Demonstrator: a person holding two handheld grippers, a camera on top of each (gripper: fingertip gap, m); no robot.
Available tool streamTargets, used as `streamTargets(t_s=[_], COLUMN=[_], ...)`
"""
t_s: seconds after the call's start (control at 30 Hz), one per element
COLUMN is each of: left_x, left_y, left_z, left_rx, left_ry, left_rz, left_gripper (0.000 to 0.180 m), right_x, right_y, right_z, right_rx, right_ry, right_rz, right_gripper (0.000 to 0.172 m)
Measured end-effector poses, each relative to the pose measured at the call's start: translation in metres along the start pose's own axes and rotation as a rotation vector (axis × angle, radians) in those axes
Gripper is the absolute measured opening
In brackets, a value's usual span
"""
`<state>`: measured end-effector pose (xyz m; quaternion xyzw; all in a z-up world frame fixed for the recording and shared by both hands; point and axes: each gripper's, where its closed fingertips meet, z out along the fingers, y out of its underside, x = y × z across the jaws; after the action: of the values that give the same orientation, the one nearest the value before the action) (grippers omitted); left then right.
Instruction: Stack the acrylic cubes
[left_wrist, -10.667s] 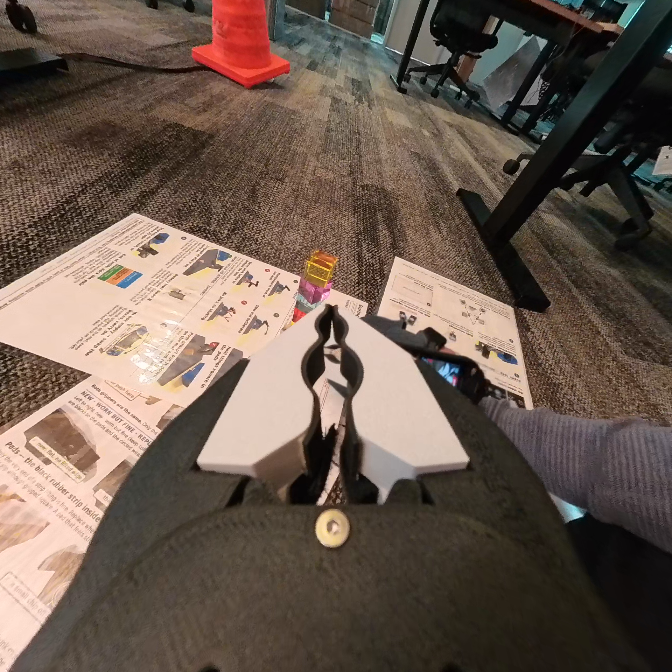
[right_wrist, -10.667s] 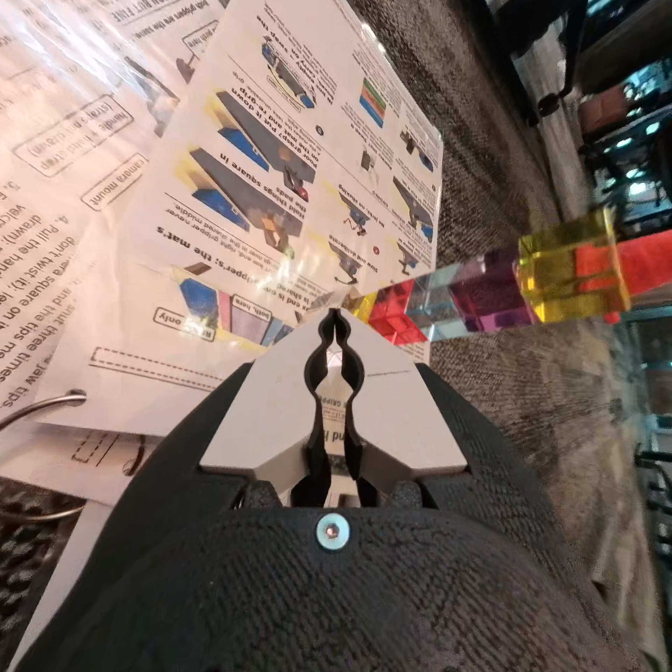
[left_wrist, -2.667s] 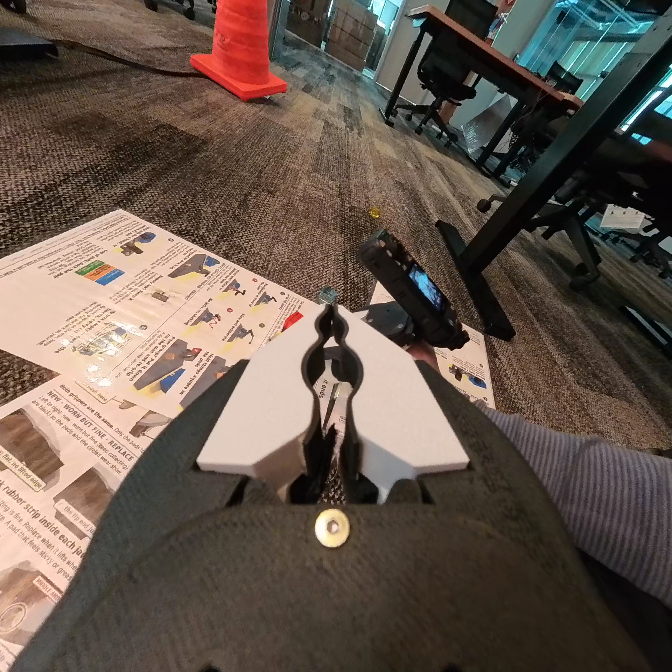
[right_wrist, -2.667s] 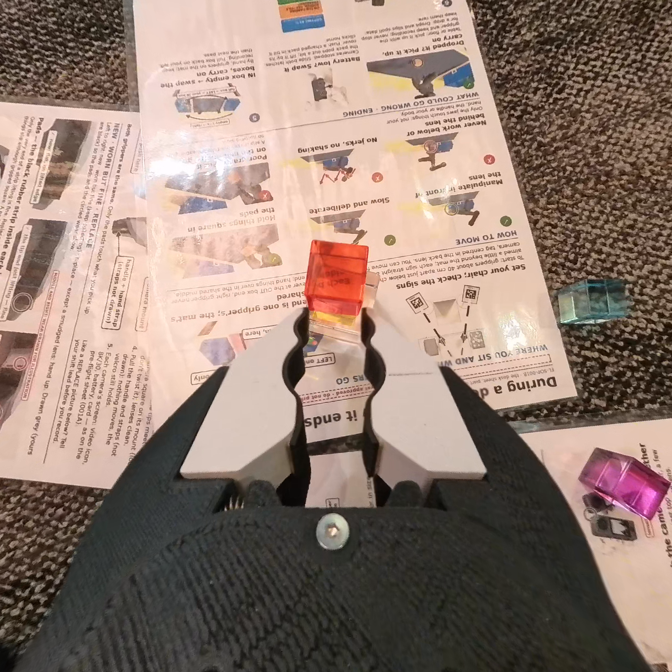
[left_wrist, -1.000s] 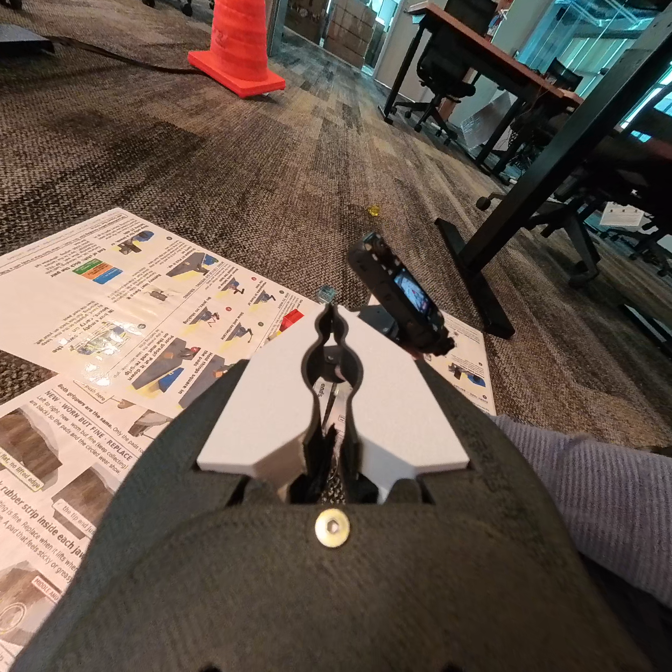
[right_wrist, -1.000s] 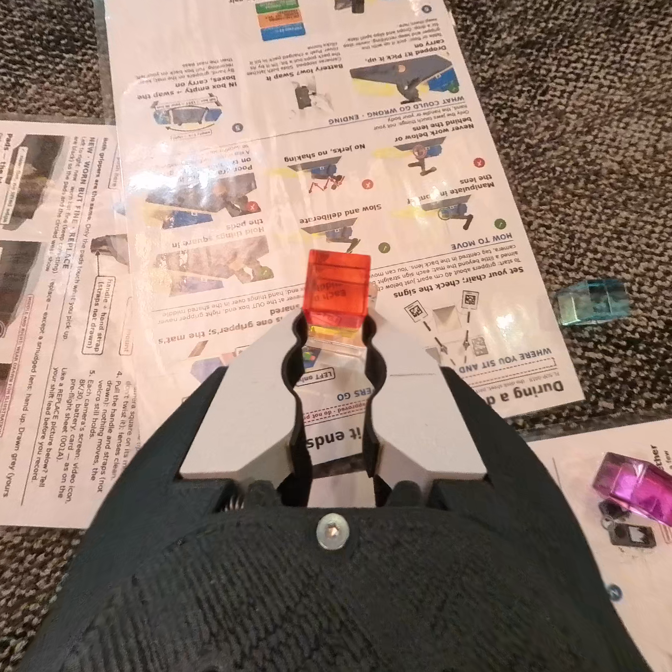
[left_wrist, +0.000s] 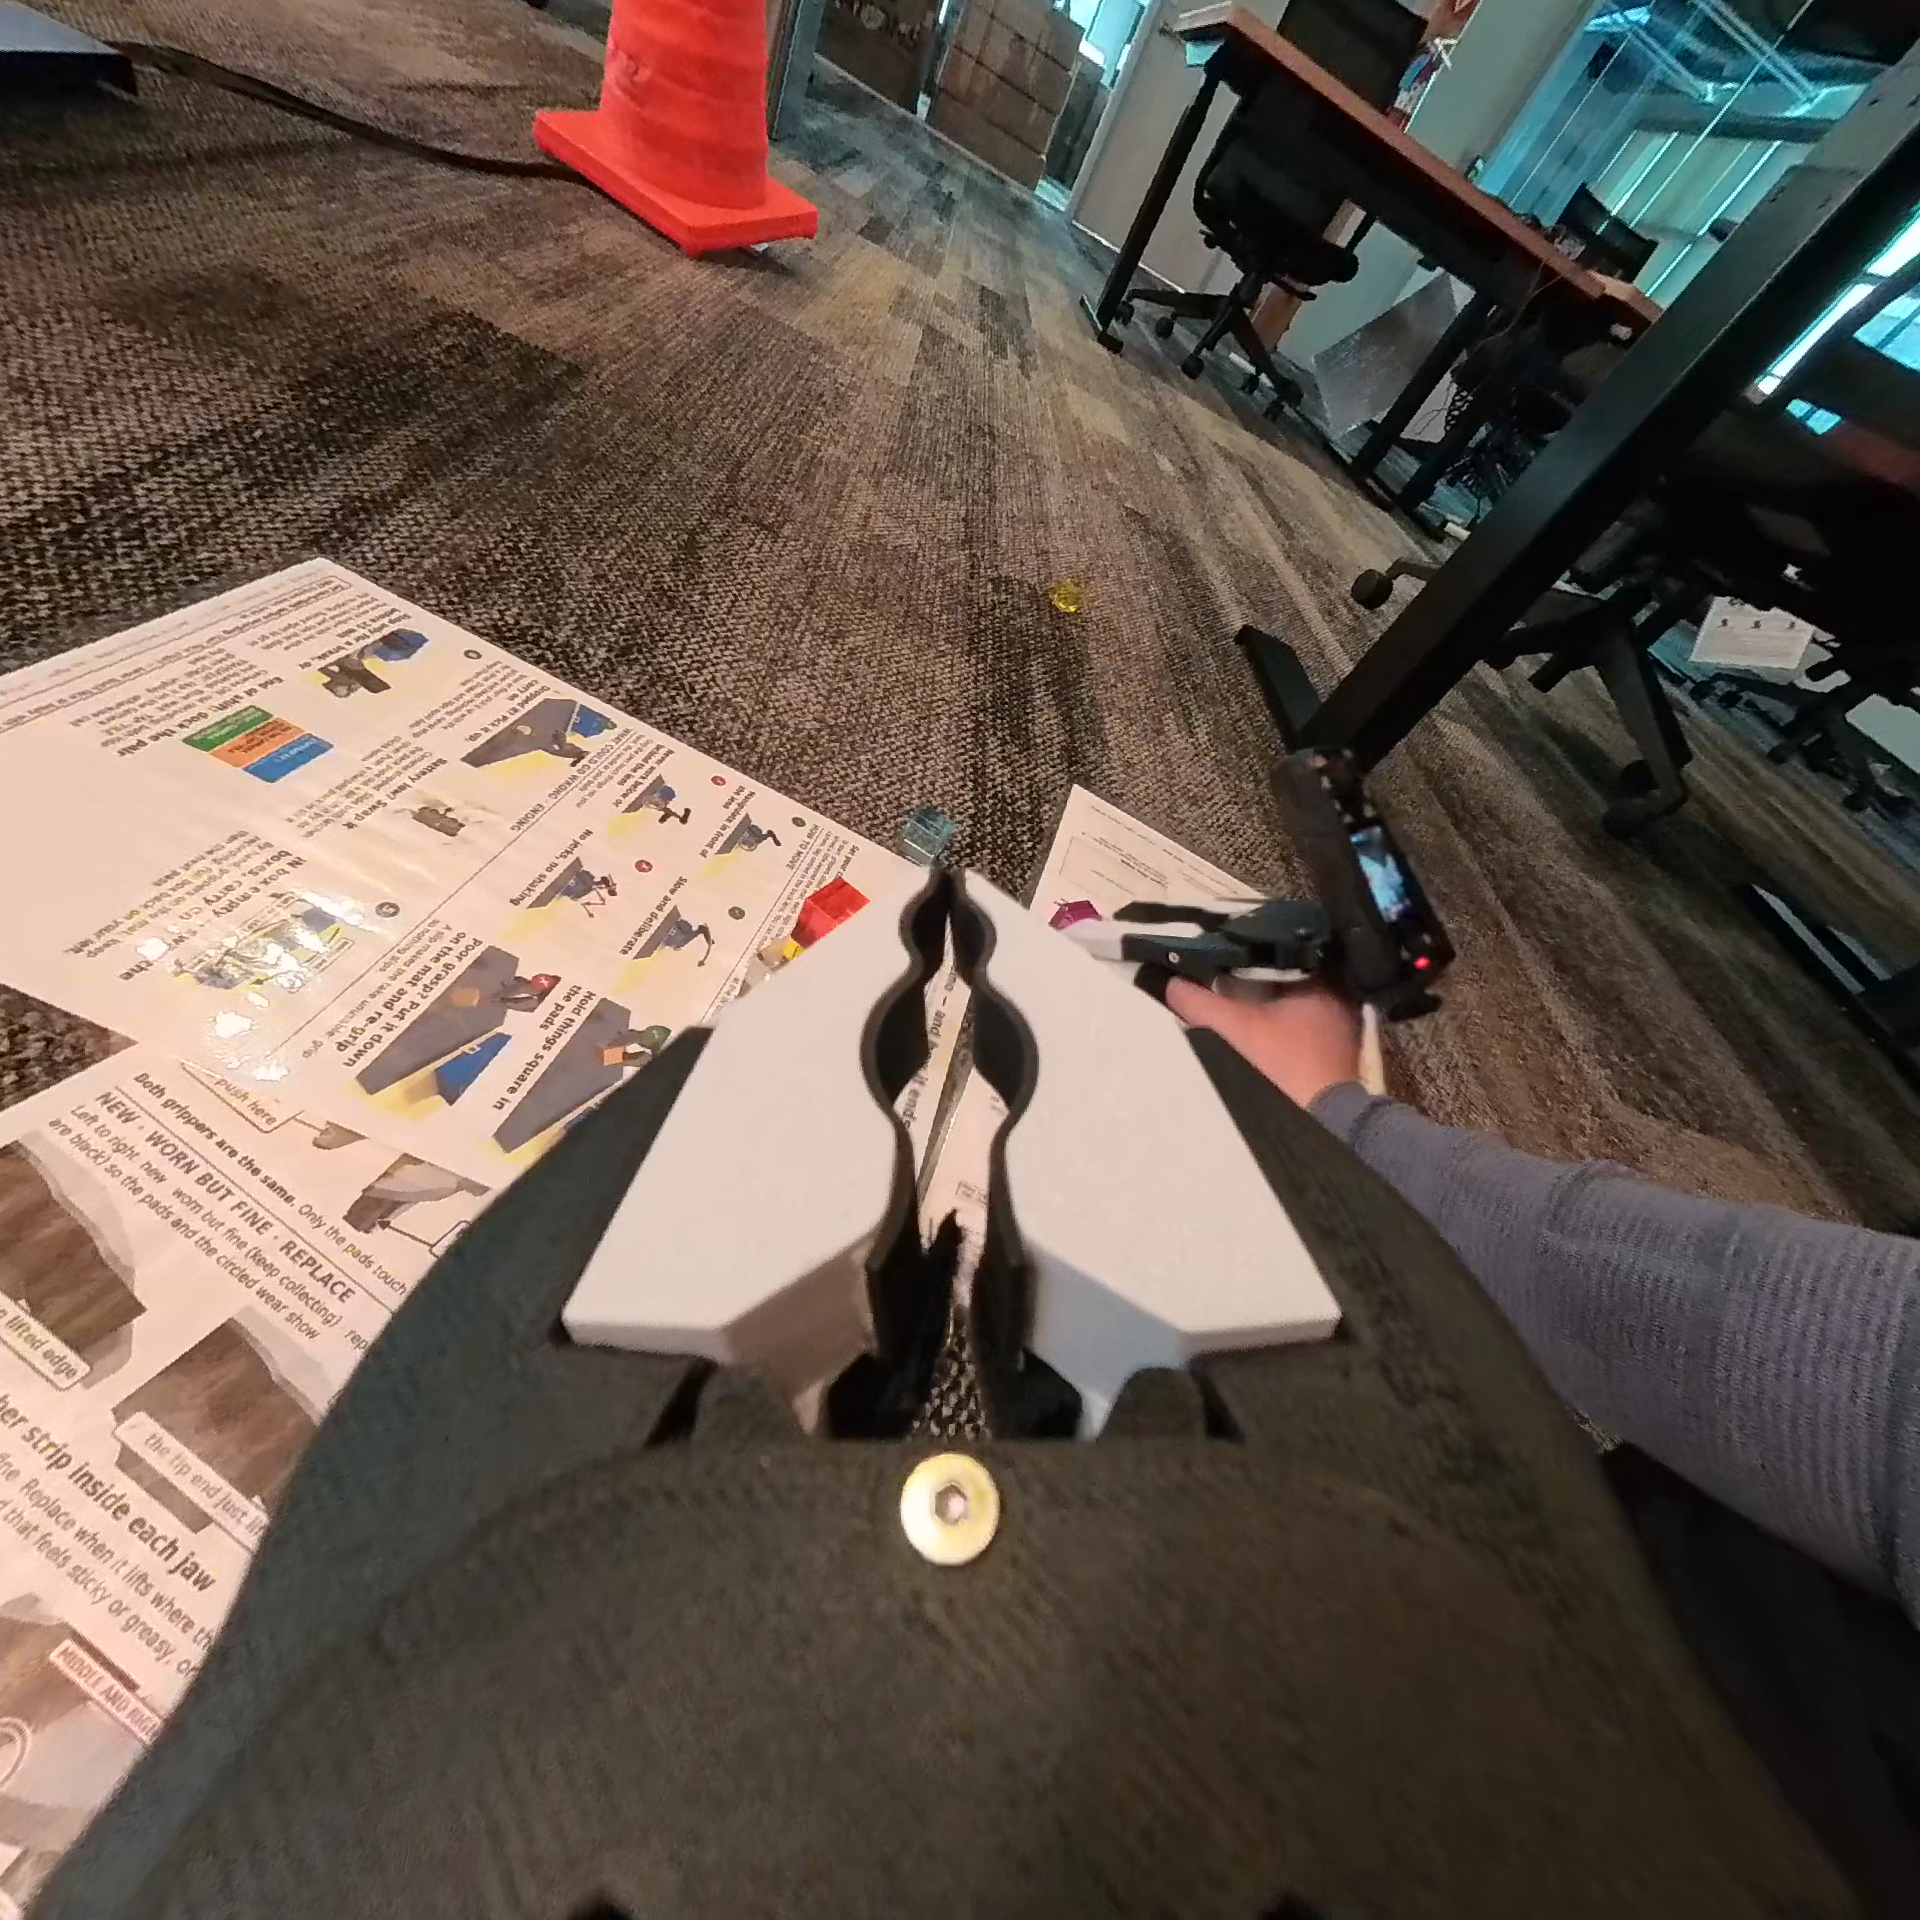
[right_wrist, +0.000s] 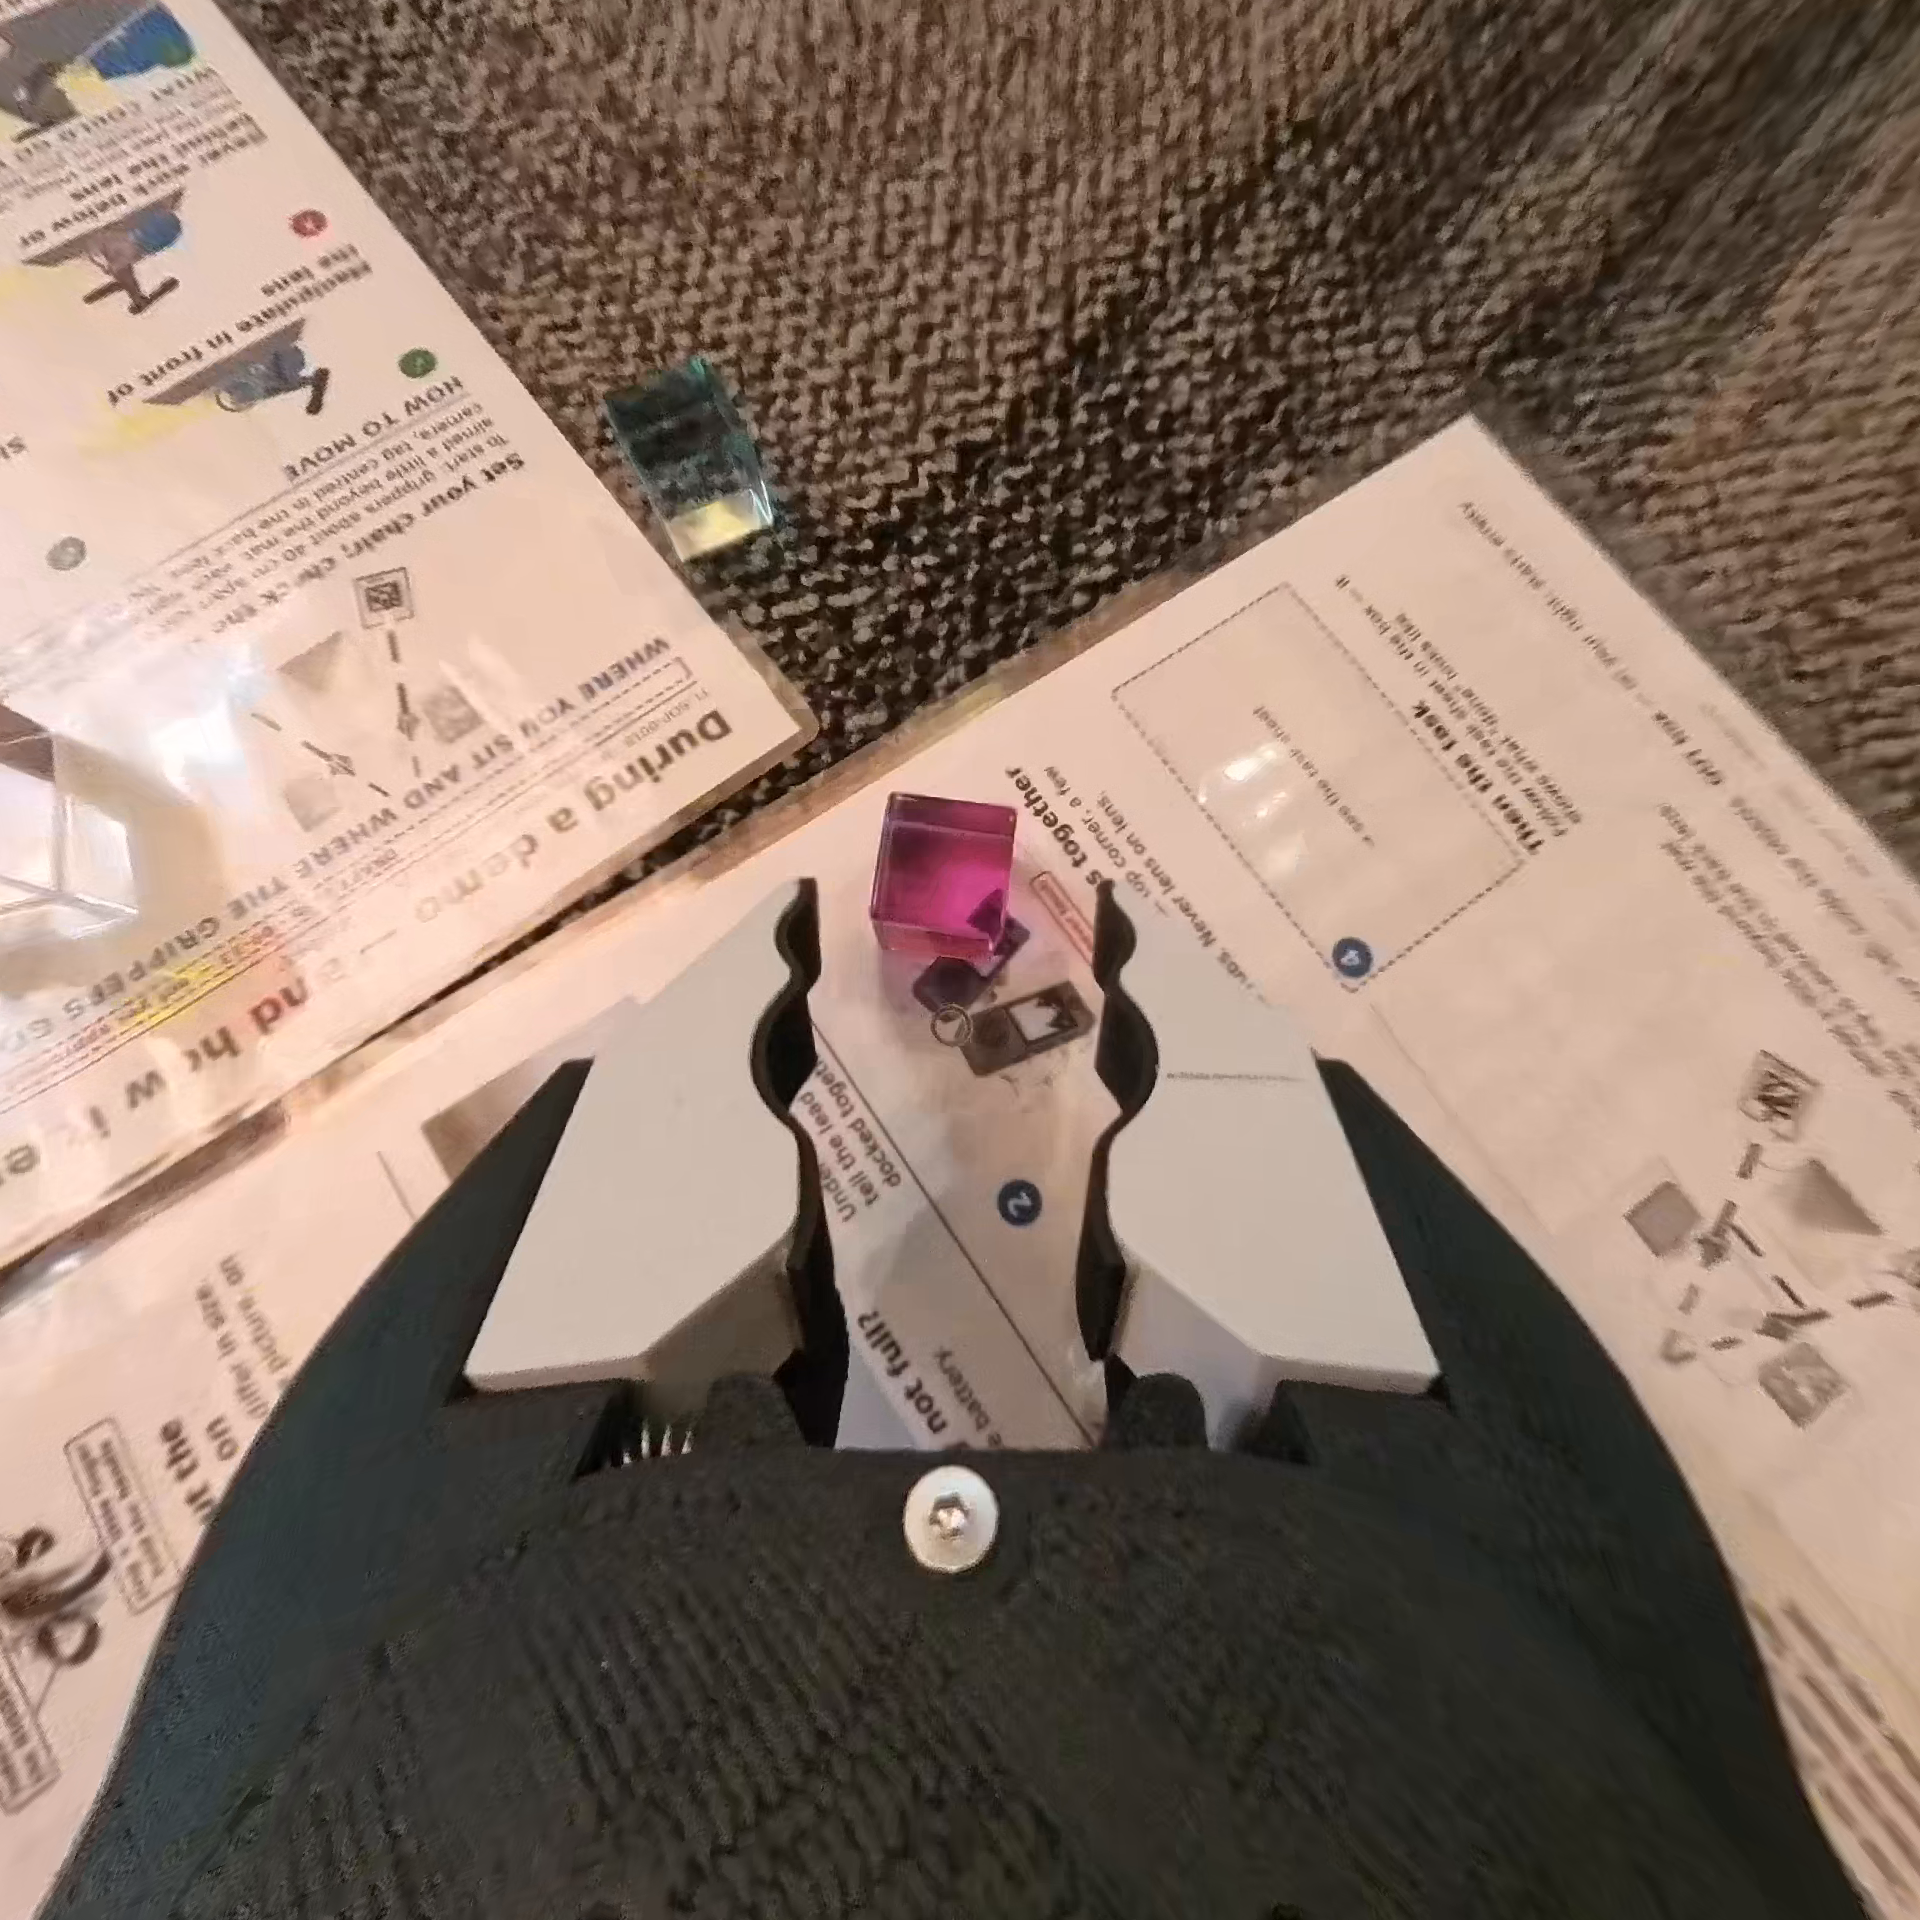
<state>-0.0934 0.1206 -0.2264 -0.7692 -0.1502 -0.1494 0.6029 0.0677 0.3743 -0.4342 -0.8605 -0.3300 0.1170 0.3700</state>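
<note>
My left gripper (left_wrist: 948, 883) is shut with nothing between its pads and hovers low over the printed sheets (left_wrist: 312, 831). My right gripper (right_wrist: 954, 900) is open. A magenta see-through cube (right_wrist: 943, 883) stands on a sheet between its fingertips, with a gap on each side. The left wrist view shows the right gripper (left_wrist: 1143, 928) low over the magenta cube (left_wrist: 1073, 914). A red cube (left_wrist: 831, 907) sits on a yellow cube (left_wrist: 793, 951) just left of my left fingertips. A teal cube (right_wrist: 691, 468) lies on the carpet beyond them, and it also shows in the left wrist view (left_wrist: 928, 834).
Laminated sheets (right_wrist: 1455, 831) cover the carpet near me. A clear cube (right_wrist: 62, 821) sits at the left edge of the right wrist view. A small yellow cube (left_wrist: 1066, 595) lies far out on the carpet. An orange cone (left_wrist: 681, 114), a black desk leg (left_wrist: 1558, 499) and office chairs stand beyond. The gap from one gripper's tips to the other's is roughly 35 centimeters.
My right gripper left the small stack topped by the red cube, opened wider and moved right, so that it now stands around the magenta cube. My left gripper stayed shut and barely moved.
</note>
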Motion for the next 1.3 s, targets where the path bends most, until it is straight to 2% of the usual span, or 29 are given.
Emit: streamTargets(t_s=[0.1,0.13,0.17,0.3,0.37,0.5,0.6,0.7,1.3], left_x=[0.0,0.0,0.0,0.0,0.001,0.002,0.002,0.002,0.002], left_y=[0.002,0.002,0.002,0.002,0.002,-0.001,-0.002,-0.003,-0.007], left_z=[0.001,0.001,0.001,0.002,0.001,0.001,-0.001,-0.002,-0.004], left_rx=[-0.006,-0.008,-0.009,-0.008,-0.007,0.002,0.008,0.012,0.026], left_ry=[-0.003,-0.004,-0.003,-0.003,-0.002,0.002,0.004,0.003,0.004], left_rz=[0.006,0.007,0.007,0.009,0.011,0.006,0.002,0.003,-0.007], left_gripper=[0.0,0.0,0.0,0.0,0.0,0.0,0.0,0.0,0.0], right_x=[0.002,0.003,0.003,-0.009,-0.033,-0.106,-0.161,-0.194,-0.205], right_y=[0.007,0.006,0.005,-0.007,-0.031,-0.074,-0.083,-0.082,-0.07], right_z=[0.011,0.012,0.012,0.007,-0.005,-0.039,-0.057,-0.061,-0.054], right_rx=[-0.033,-0.031,-0.027,-0.035,0.03,0.12,0.129,0.122,0.066], right_ry=[0.004,0.008,0.01,-0.035,-0.119,-0.297,-0.401,-0.439,-0.337], right_rz=[0.023,0.018,0.011,0.012,0.03,-0.01,-0.073,-0.147,-0.286], right_gripper=[0.051,0.045,0.027,0.025,0.025,0.025,0.025,0.025,0.025])
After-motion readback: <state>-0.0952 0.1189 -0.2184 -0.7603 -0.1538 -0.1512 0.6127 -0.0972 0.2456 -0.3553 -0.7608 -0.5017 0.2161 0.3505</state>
